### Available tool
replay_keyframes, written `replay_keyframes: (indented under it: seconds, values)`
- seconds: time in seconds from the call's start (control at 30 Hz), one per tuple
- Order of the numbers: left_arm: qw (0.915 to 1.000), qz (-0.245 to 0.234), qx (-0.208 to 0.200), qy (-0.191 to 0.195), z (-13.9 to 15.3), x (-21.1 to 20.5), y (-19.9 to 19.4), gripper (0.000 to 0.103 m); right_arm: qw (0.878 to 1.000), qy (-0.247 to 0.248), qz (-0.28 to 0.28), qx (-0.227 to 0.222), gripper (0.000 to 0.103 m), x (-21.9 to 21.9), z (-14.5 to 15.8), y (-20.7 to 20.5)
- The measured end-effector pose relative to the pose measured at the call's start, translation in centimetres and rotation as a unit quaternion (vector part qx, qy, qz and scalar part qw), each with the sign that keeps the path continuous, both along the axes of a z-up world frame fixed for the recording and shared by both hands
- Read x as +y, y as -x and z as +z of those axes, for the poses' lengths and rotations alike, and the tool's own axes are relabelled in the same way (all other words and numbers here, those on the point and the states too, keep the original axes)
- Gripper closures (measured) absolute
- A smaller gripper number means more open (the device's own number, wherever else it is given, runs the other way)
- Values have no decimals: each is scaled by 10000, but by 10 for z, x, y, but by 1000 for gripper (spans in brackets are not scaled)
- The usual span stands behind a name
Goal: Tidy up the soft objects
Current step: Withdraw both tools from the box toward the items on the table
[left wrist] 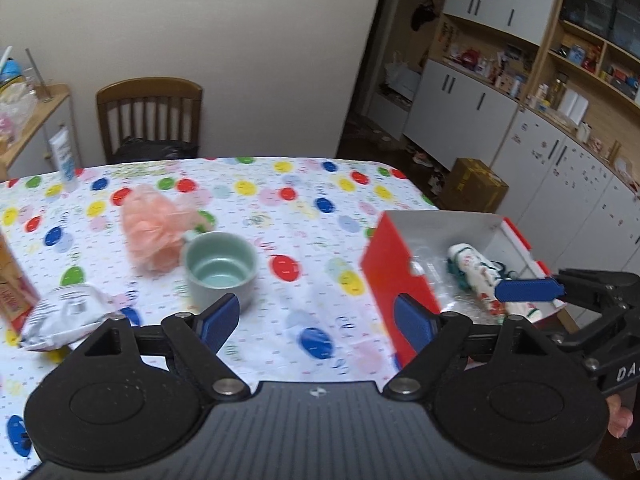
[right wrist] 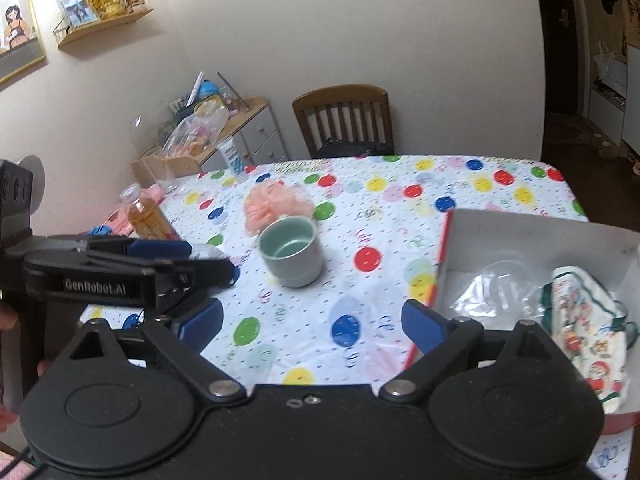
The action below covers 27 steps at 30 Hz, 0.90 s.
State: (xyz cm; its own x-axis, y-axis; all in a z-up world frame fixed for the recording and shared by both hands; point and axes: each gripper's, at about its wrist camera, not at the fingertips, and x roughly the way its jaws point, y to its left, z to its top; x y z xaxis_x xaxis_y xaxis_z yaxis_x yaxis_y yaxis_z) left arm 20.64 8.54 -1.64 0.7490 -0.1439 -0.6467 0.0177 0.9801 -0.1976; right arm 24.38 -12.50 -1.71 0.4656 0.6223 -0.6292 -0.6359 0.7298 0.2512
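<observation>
A pink mesh bath puff lies on the polka-dot table behind a pale green mug; both also show in the right wrist view, puff and mug. A red box with a white inside stands at the table's right edge and holds a printed cloth and clear plastic wrap. My left gripper is open and empty above the table near the front. My right gripper is open and empty beside the box's left wall.
A grey-white packet and an orange carton lie at the left. A bottle of amber liquid stands at the far left. A white tube stands at the back edge. A wooden chair is behind the table.
</observation>
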Motion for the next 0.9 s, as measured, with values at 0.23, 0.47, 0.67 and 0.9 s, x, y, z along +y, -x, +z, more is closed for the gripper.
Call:
replay_keyframes:
  seconds: [0.23,0.47,0.67,0.9]
  values:
    - [9995,283,-121,32,-9,55,20,3,9995,173,204,145,4,40,-17,18]
    - [9984,562,47,32,-32,106,33,3,9970,447,357,521,3,79,-41,37]
    - [9963,801,177,-252,-58,139,46,3,9932,759,322,825,3,109,-64,50]
    - [9930,1096,417,-163,-94,164,50,3,9873,925,3,1290,3,132,-85,52]
